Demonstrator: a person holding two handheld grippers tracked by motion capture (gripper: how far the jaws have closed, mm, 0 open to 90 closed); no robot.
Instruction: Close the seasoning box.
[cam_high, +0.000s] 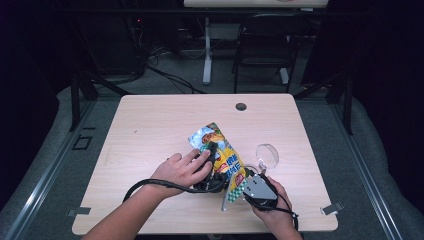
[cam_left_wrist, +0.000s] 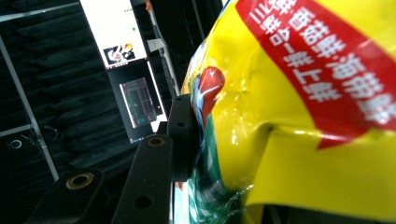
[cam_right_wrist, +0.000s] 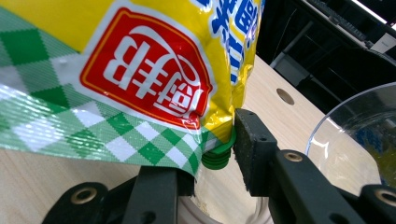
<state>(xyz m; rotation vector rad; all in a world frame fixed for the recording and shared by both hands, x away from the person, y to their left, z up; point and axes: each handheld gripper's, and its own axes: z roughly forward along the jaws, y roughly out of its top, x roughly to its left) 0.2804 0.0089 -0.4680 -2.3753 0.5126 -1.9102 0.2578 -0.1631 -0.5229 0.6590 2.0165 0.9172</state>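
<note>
Fingertips of the right gripper (cam_right_wrist: 212, 154) stand either side of the green cap (cam_right_wrist: 217, 156) at the pouch's low corner; the right pad (cam_right_wrist: 254, 149) lies just beside the cap, the left one is hidden under the film, so whether the cap is truly pinched cannot be told. Left gripper (cam_left_wrist: 196, 135) is clamped on the body of the yellow pouch (cam_high: 222, 155), one pad (cam_left_wrist: 181, 135) pressed into its side and the film creased around it. From above, the pouch is held tilted over the middle of the table (cam_high: 150, 125), between the two hands.

Just beyond the right gripper stands a clear bowl (cam_right_wrist: 355, 135), close to the cap. Farther off, the table's cable hole (cam_high: 241, 106) and a dark chair (cam_high: 265, 45) behind.

Risks, as judged: a hard squeeze on the pouch body could force contents out once the cap loosens, soiling the table. A slack hold on the small cap could slip on turning. A swing of the right gripper could knock the bowl.
</note>
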